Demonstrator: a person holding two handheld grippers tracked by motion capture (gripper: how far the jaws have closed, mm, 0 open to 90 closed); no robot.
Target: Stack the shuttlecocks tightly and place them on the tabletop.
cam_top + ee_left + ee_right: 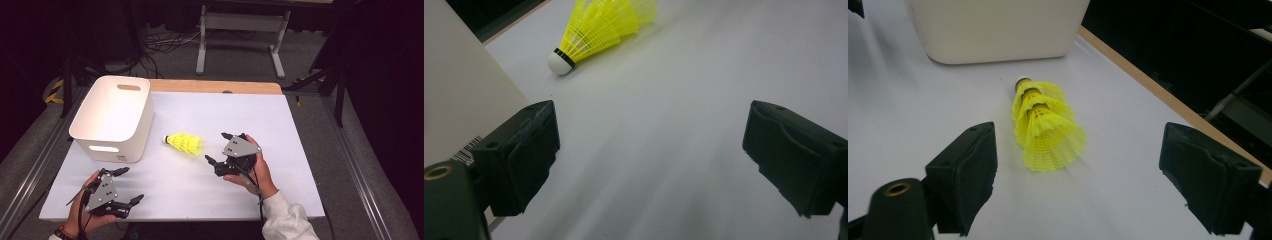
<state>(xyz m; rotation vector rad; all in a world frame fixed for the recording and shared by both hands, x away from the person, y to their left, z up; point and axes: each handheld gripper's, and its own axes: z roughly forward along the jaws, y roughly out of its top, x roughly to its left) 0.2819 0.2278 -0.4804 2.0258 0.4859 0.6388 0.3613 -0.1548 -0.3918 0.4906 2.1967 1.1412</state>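
One stack of three nested yellow plastic shuttlecocks (185, 144) lying on white desk (250, 120); one white plastic bin (114, 117). Right gripper (216, 148) fingers apart; left gripper (131, 185) fingers apart. Dark room.

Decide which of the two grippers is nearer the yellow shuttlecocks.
The right gripper: its open jaws face the shuttlecocks close by, while the left gripper sits farther off, near the table's front edge.
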